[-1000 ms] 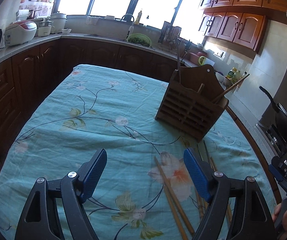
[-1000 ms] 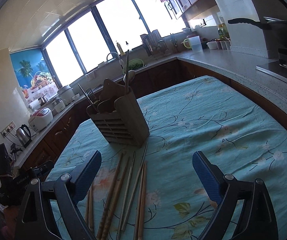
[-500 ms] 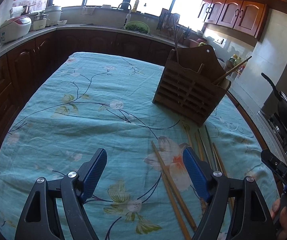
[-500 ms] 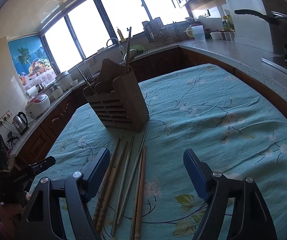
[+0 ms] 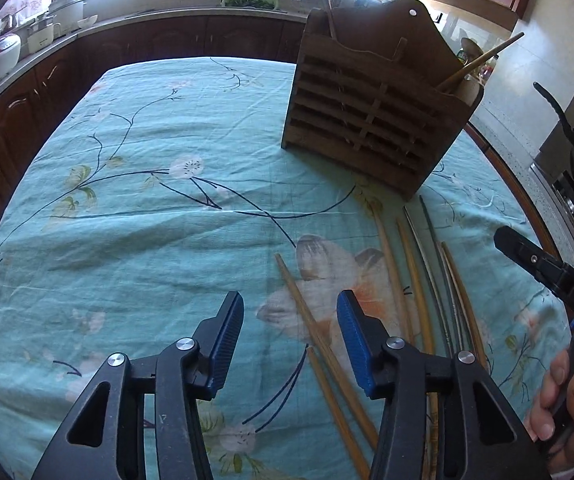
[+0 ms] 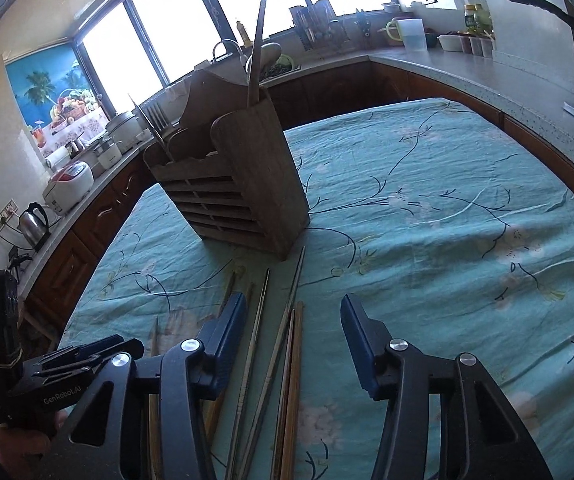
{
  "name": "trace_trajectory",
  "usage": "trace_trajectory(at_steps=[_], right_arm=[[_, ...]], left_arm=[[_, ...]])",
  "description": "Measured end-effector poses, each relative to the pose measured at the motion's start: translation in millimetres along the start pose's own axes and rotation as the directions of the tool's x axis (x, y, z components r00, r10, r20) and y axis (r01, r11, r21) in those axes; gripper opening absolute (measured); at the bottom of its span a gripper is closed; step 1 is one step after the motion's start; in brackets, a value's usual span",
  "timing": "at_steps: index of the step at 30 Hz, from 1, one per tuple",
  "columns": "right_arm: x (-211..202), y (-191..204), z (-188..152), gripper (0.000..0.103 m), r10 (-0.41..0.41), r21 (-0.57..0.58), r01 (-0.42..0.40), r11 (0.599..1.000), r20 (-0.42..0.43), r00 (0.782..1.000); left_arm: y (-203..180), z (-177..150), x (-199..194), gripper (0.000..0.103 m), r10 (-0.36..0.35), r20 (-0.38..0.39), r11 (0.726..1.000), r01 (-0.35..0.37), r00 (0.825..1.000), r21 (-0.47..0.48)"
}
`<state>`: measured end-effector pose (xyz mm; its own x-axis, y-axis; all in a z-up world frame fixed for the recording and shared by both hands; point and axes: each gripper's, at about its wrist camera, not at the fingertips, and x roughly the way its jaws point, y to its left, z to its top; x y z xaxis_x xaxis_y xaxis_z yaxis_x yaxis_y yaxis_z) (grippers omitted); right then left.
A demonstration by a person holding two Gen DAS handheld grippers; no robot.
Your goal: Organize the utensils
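Near the rack (image 5: 371, 120), both grippers (image 5: 290, 334) (image 6: 294, 338) hover part-open, jaws just narrowing, over loose chopsticks (image 6: 293, 356), gripping nothing.

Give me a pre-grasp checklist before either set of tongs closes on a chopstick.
1. Left tongs straddle one chopstick: ok; jaws have just been closing, pads not yet pressing.
2. Right tongs over the loose chopsticks: ok, jaws just closing.
3. Only one stick between the right pads: not ok, several lie there.
4. Wooden holder upright on the tablecloth: ok.
5. Free slot in holder: cannot tell.
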<state>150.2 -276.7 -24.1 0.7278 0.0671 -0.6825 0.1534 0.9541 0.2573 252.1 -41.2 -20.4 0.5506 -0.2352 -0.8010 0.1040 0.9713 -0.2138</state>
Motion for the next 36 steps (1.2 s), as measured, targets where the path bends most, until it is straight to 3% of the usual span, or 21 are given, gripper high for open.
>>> trace_trajectory(at_steps=[5,13,15,17,19,23,28,36], right_arm=[[32,3,11,0.037,-0.021,-0.017,0.020,1.000,-0.047,0.999],[80,9,20,0.021,-0.102,-0.076,0.091,0.993,-0.145,0.984],[83,11,23,0.016,-0.122,-0.095,0.108,0.990,-0.151,0.981],[87,16,24,0.015,-0.144,-0.139,0.123,0.983,-0.155,0.977],[89,19,24,0.008,-0.173,-0.180,0.146,0.973,-0.148,0.974],[87,16,23,0.006,-0.153,-0.158,0.130,0.979,-0.146,0.977],[65,8,25,0.005,-0.080,-0.083,0.070,0.994,-0.115,0.990],[0,20,33,0.004,0.028,-0.051,-0.027,0.998,0.003,1.000]], left_arm=[[0,5,21,0.036,-0.015,-0.037,1.000,0.014,0.999,-0.014],[-11,10,37,0.033,0.020,-0.020,0.999,-0.019,1.000,0.048],[-16,8,41,0.027,0.044,-0.006,0.995,-0.043,0.999,0.085],[-20,7,44,0.013,0.067,0.012,0.991,-0.067,0.998,0.115],[-19,7,45,0.010,0.054,0.019,0.992,-0.055,0.998,0.112],[-13,8,45,0.006,0.025,0.024,0.995,-0.027,0.999,0.093],[-1,11,37,0.003,-0.061,0.007,0.998,0.060,0.998,0.027],[9,17,-12,0.003,-0.142,0.102,0.990,0.143,0.985,0.003]])
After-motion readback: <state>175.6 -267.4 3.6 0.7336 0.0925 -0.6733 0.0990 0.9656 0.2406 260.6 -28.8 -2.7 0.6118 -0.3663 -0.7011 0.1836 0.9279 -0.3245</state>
